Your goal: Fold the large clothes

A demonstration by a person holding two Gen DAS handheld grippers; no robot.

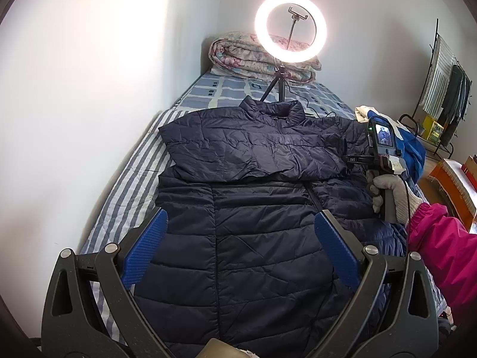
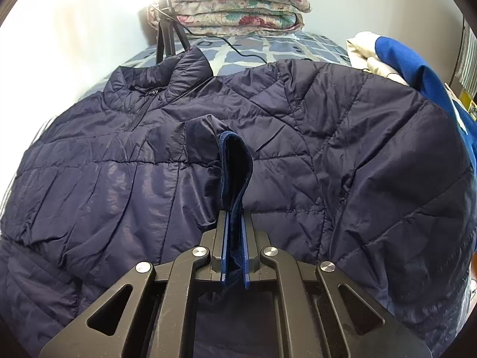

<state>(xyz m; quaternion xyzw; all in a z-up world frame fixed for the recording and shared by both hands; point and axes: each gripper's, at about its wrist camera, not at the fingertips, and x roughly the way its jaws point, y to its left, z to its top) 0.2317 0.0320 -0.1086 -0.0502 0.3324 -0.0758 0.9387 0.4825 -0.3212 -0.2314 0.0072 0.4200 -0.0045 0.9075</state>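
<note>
A dark navy quilted puffer jacket (image 1: 253,185) lies front up on the bed, collar toward the far end. One sleeve lies folded across its chest. My left gripper (image 1: 238,247) hangs open and empty above the jacket's lower half. My right gripper (image 2: 234,226) is shut on the cuff of the jacket's sleeve (image 2: 235,164) and holds it over the chest of the jacket (image 2: 328,149). In the left wrist view the right gripper's body (image 1: 384,155) shows at the jacket's right edge, held by a gloved hand.
The bed (image 1: 125,203) has a striped sheet and stands against a white wall on the left. A ring light on a tripod (image 1: 290,26) and a folded floral quilt (image 1: 238,56) stand at the far end. A blue and white garment (image 2: 402,59) lies at the right. A clothes rack (image 1: 447,89) stands beyond.
</note>
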